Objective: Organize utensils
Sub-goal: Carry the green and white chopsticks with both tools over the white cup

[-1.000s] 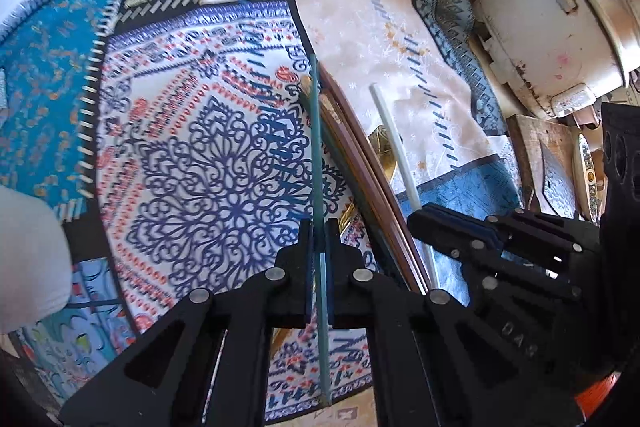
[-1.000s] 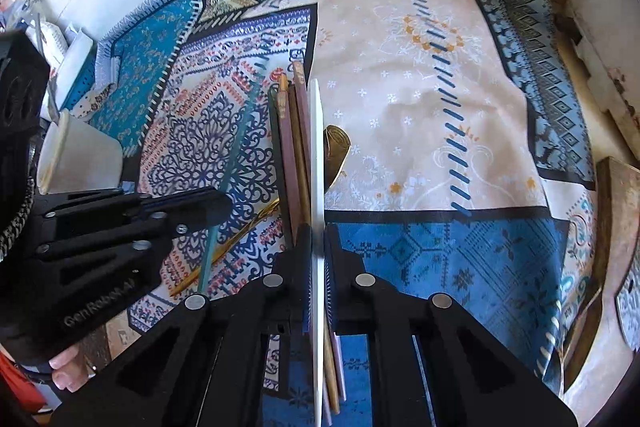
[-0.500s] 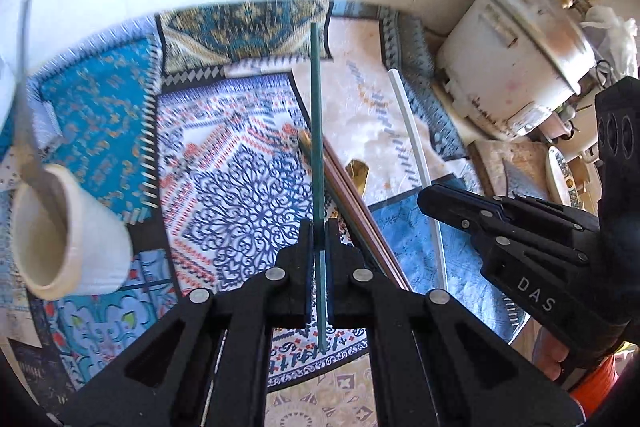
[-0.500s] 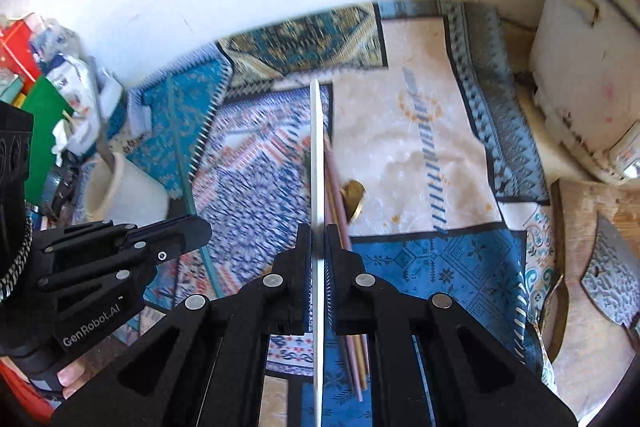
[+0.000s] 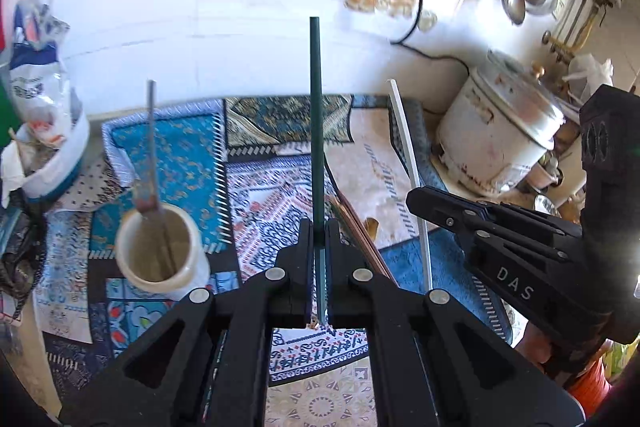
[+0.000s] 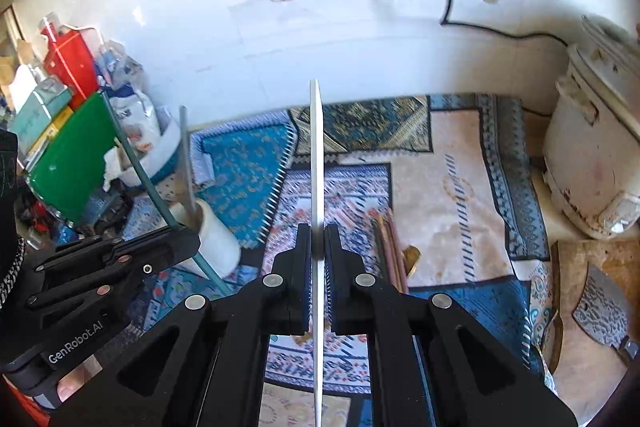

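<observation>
The left gripper point(image 5: 319, 247) pinches one green stick point(image 5: 316, 131) tight. The right gripper point(image 6: 318, 251) pinches one white stick point(image 6: 317, 163) tight. Both sticks are up above the cloth point(image 6: 452, 187). One white cup point(image 5: 160, 251) holds one utensil point(image 5: 150, 147). A few brown sticks point(image 6: 390, 251) lie on the cloth.

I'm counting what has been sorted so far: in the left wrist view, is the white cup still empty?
No: the white cup already holds a grey metal utensil whose handle sticks up above its rim.

green stick point(image 5: 316, 115) | white stick point(image 6: 316, 163) | white cup point(image 5: 160, 251) | cloth point(image 5: 256, 211) – blue/white patterned
</observation>
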`<control>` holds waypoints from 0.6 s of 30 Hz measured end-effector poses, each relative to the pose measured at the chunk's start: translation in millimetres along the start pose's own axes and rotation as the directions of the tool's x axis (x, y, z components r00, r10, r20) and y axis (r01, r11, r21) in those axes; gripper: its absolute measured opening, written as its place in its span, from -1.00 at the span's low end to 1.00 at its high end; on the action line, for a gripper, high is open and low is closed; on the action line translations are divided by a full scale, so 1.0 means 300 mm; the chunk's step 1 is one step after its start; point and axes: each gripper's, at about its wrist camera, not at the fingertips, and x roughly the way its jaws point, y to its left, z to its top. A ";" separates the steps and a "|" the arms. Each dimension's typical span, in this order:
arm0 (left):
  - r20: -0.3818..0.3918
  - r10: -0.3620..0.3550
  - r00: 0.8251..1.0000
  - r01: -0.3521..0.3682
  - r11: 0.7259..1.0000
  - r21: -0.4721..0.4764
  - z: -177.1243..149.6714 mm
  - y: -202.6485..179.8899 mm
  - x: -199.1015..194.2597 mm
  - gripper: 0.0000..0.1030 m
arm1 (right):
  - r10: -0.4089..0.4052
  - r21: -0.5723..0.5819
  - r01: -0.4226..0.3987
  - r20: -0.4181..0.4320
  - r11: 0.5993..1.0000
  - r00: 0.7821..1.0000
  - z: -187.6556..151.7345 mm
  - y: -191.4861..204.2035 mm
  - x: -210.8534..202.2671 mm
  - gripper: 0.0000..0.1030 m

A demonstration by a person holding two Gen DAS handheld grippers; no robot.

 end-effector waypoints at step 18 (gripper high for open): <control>0.181 0.156 0.971 -0.127 0.979 -0.162 0.048 0.268 -0.282 -0.94 | 0.192 -0.140 -0.176 0.109 0.974 0.975 0.166 0.328 0.025 -0.89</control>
